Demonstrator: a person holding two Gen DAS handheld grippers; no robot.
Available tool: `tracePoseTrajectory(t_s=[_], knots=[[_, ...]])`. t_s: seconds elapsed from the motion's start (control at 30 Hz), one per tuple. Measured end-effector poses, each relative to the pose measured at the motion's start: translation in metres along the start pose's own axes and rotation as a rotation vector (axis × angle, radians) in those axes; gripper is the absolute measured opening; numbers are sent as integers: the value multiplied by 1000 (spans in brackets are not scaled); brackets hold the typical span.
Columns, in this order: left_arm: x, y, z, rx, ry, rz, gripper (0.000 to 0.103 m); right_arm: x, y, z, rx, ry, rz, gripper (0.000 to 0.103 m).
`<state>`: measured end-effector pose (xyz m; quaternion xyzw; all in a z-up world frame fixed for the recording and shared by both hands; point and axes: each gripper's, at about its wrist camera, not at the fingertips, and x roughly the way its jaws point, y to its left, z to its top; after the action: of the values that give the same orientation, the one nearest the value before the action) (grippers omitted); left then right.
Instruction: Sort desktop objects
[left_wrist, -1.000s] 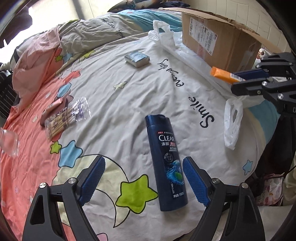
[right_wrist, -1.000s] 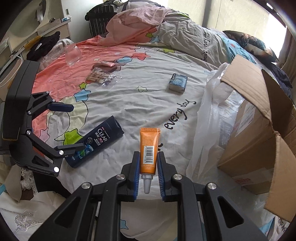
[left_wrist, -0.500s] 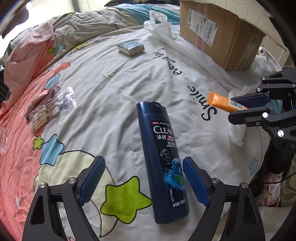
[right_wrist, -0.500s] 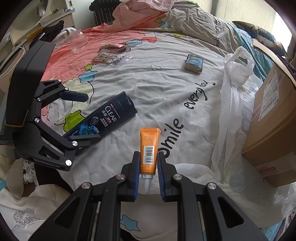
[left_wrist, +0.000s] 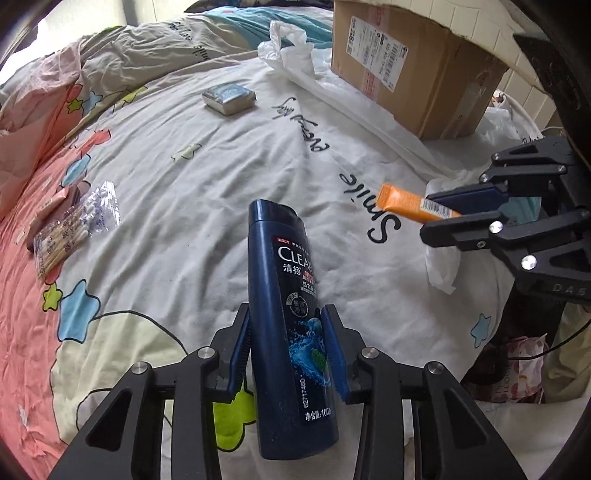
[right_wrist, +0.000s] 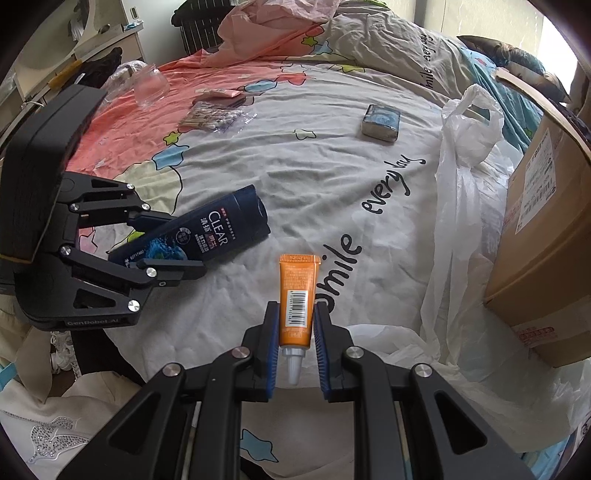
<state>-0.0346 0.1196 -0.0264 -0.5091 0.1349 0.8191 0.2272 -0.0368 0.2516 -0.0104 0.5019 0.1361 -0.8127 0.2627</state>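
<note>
I am seeing the cardboard box (right_wrist: 535, 229) cut off at the frame edge, its inside hidden. My left tool (left_wrist: 287, 349) is clamping the lower body of the CLEAR shampoo bottle (left_wrist: 291, 317), cap pointing away. My right tool (right_wrist: 294, 345) is gripping the orange tube (right_wrist: 297, 299), nozzle toward me, over the bed (right_wrist: 314, 177).

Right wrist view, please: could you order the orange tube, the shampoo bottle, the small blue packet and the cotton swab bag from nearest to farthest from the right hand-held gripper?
1. Orange tube, clamped in the right hand-held gripper.
2. Shampoo bottle, left.
3. Small blue packet, ahead, slightly right.
4. Cotton swab bag, far left.
</note>
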Motion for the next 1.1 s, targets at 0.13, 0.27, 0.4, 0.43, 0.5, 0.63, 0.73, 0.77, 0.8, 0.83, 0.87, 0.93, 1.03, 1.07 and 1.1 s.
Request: tracePoseTrajectory(t_s=[0.13, 0.27, 0.4, 0.43, 0.5, 0.63, 0.73, 0.77, 0.8, 0.83, 0.87, 0.93, 1.03, 1.07, 1.1], knots=[[-17, -2, 5, 13, -30, 7, 34, -1, -3, -1, 1, -4, 3, 17], [-26, -3, 9, 16, -51, 18, 33, -5, -3, 0, 2, -13, 2, 17], [-33, -1, 12, 9, -65, 20, 33, -10, -3, 1, 3, -22, 0, 17], [-35, -1, 13, 10, -69, 22, 33, -11, -3, 2, 3, -24, -1, 17], [-39, -2, 16, 14, -75, 26, 33, -13, -4, 2, 3, -29, -2, 17], [-47, -7, 21, 37, -80, 31, 33, -18, -4, 3, 4, -38, -3, 17], [-49, -10, 25, 49, -84, 39, 33, -21, -4, 4, 5, -45, -5, 17], [-50, -11, 27, 48, -85, 41, 33, -23, -4, 5, 5, -48, -5, 17], [-51, -11, 28, 49, -87, 42, 33, -25, -5, 5, 6, -52, -6, 17], [-53, -12, 29, 51, -89, 41, 33, -27, -5, 6, 7, -57, -8, 17], [-55, -14, 29, 53, -92, 41, 33, -29, -5, 6, 8, -63, -11, 17], [-59, -18, 32, 66, -98, 34, 33, -35, -7, 7, 13, -77, -13, 17], [-70, -24, 38, 82, -121, 37, 33, -46, -9, 9, 24, -107, -12, 17], [-74, -26, 40, 87, -130, 39, 33, -51, -9, 10, 26, -118, -12, 17], [-79, -28, 43, 91, -140, 39, 33, -57, -9, 11, 27, -130, -13, 17]])
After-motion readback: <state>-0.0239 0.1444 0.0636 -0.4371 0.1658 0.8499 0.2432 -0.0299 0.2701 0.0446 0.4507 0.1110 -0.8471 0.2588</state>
